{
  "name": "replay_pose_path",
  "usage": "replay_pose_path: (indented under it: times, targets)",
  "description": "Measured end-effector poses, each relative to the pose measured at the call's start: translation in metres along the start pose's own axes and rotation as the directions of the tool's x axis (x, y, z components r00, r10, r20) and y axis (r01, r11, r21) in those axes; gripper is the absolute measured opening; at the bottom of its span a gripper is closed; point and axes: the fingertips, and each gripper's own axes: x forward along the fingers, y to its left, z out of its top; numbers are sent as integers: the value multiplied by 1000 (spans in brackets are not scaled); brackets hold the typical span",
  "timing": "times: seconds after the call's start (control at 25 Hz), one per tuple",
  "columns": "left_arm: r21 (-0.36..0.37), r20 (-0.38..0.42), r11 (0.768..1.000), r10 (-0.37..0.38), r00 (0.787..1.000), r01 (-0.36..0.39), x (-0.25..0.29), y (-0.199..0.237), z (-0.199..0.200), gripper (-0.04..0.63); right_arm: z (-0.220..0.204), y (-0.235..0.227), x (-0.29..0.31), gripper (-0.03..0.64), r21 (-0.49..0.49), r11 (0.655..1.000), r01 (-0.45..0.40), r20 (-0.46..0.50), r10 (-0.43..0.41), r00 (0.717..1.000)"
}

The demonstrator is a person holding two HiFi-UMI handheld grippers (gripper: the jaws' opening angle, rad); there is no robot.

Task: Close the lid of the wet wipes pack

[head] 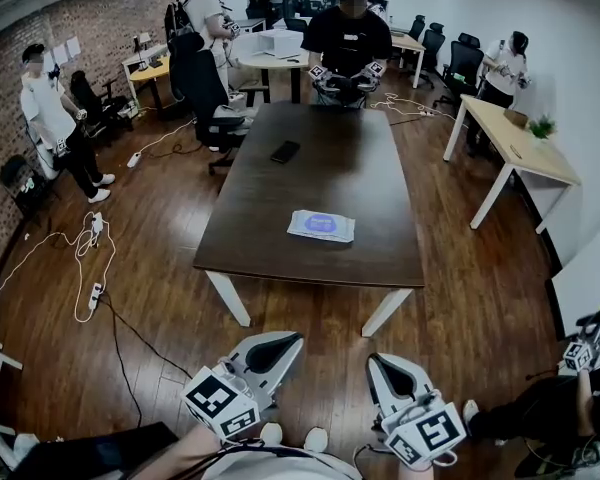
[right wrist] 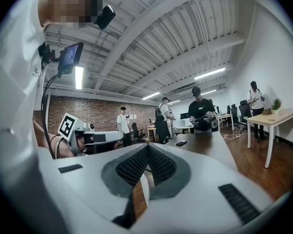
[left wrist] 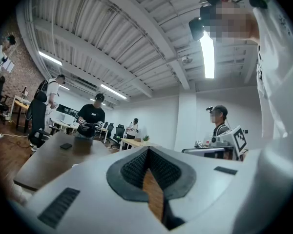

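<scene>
A long table [head: 330,183] runs away from the viewer down the middle of the room. The wet wipes pack [head: 321,225] lies on it toward the near end, about midway across. A phone [head: 285,152] lies farther along the table, left of centre. A person [head: 346,38] stands at the far end. The left gripper [head: 280,341] and right gripper [head: 384,364] are side by side before the near end, well apart from the table. A desk [head: 525,153] stands to the right. A chair [head: 215,113] stands by the table's far left corner, and cables [head: 88,258] lie on the floor farther left.
</scene>
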Motion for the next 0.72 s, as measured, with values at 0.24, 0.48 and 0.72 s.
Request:
replay_pose_path:
  times: [0.24,0.48,0.72]
  targets:
    - [-2,8,1000,-7,1000,7,-4,2,4,2,3,7,3,8,-13,1000,7,-4,-7,1000]
    - [-1,12,1000,-10,1000,10,-10,2,5,2,3,13,4,8,-21,1000,7,-5,-7,1000]
    - [1,18,1000,-6,1000,6,-16,1,8,2,3,16,3,8,-28,1000,12,-12,-12,1000]
